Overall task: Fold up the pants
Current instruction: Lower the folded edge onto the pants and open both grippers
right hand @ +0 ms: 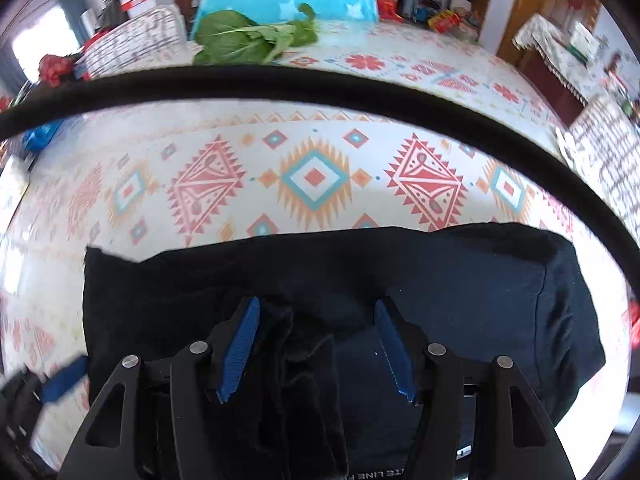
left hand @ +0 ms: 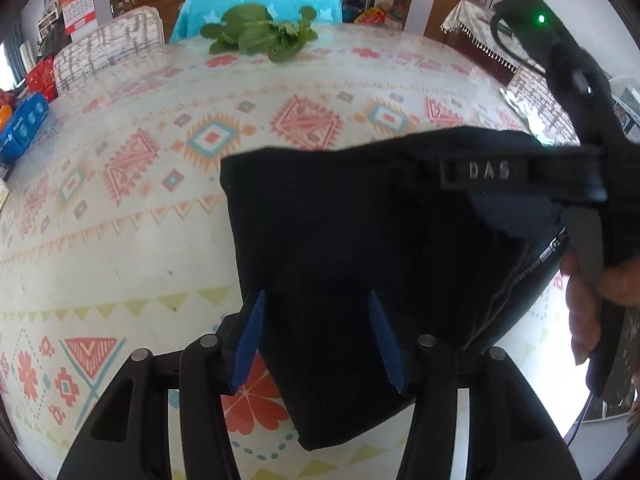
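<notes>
My left claw [left hand: 316,336] is wide open, its blue pads on either side of the black pants [left hand: 360,248] low in the frame. The pants lie folded on the worktop [left hand: 120,240], in the lower middle of both views. My right claw [right hand: 316,344] is open too, low over the pants [right hand: 460,280], with dark cloth between its pads. Green leaves [left hand: 260,34] sit at the top, by the far edge.
</notes>
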`<action>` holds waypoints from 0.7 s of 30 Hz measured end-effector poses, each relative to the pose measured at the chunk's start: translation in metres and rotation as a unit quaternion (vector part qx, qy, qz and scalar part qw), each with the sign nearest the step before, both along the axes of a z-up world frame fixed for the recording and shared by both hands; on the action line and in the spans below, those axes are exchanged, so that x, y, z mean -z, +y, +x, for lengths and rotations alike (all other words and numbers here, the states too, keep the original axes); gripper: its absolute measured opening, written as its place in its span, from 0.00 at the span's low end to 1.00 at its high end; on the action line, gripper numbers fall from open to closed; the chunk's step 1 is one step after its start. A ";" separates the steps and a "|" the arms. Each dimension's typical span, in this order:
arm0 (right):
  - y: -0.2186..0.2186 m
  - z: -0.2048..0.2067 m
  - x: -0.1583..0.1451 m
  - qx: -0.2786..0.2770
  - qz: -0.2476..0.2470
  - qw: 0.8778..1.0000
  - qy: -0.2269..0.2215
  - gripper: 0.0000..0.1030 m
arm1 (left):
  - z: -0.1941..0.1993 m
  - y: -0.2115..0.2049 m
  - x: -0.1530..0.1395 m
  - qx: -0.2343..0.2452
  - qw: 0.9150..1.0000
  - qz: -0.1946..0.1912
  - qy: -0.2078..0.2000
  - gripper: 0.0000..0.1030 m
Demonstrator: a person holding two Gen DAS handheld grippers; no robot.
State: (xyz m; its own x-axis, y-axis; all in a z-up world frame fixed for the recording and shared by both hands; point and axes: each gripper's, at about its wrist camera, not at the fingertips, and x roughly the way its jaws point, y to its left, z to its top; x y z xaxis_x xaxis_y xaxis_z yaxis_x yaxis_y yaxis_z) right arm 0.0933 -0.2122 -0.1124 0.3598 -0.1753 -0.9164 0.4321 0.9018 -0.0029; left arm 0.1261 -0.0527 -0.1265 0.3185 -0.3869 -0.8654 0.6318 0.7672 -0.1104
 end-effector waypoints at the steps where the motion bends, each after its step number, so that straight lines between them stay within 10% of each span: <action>1: -0.001 0.002 0.002 0.004 -0.003 1.000 0.002 0.72 | 0.001 0.002 0.001 0.000 1.000 0.000 0.003 0.50; 14: -0.038 -0.094 -0.058 0.107 0.004 0.989 -0.106 0.81 | 0.007 -0.001 -0.058 0.043 0.998 -0.018 -0.044 0.50; 21: -0.087 -0.177 -0.036 0.203 0.064 0.971 -0.104 0.82 | -0.009 -0.052 -0.071 0.049 0.996 0.015 -0.069 0.51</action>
State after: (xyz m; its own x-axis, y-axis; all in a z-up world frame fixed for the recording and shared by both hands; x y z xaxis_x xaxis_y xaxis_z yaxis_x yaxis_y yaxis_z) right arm -0.0837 -0.2993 -0.0764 0.4650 -0.2308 -0.8547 0.7316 0.6438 0.2242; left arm 0.1170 -0.1042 -0.0558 0.3969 -0.3963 -0.8279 0.7115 0.7027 0.0047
